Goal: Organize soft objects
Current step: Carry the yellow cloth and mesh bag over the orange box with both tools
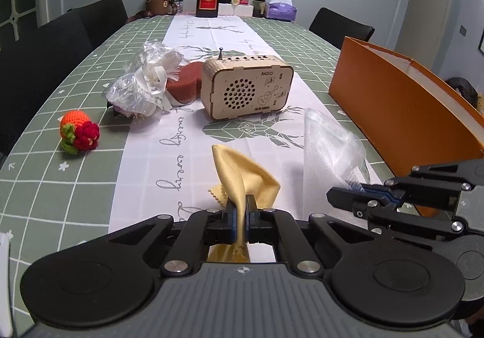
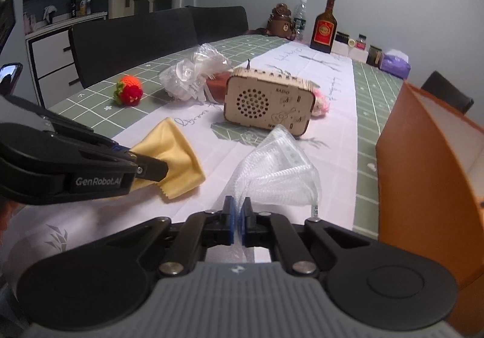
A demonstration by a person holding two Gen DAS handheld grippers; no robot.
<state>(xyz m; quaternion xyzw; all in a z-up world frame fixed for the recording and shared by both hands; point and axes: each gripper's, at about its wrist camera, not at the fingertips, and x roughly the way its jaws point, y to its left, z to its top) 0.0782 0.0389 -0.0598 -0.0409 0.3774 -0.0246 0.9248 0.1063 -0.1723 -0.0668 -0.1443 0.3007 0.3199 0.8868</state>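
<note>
My left gripper [image 1: 241, 205] is shut on a yellow cloth [image 1: 242, 174], lifted off the table runner; it also shows in the right wrist view [image 2: 174, 153]. My right gripper [image 2: 238, 206] is shut on a clear bubble-wrap sheet [image 2: 278, 168], which also shows in the left wrist view [image 1: 329, 141]. A crocheted orange-and-red strawberry toy [image 1: 79, 134] lies at the left. A crumpled clear plastic bundle with white ribbon [image 1: 145, 81] and a red sponge [image 1: 186, 84] lie beside the wooden radio [image 1: 246, 85]. A pink knitted item [image 2: 321, 103] peeks from behind the radio.
An open orange box [image 1: 402, 108] stands at the right table edge. Bottles, jars and a tissue pack [image 1: 279, 10] line the far end. Black chairs [image 1: 99, 17] flank the table.
</note>
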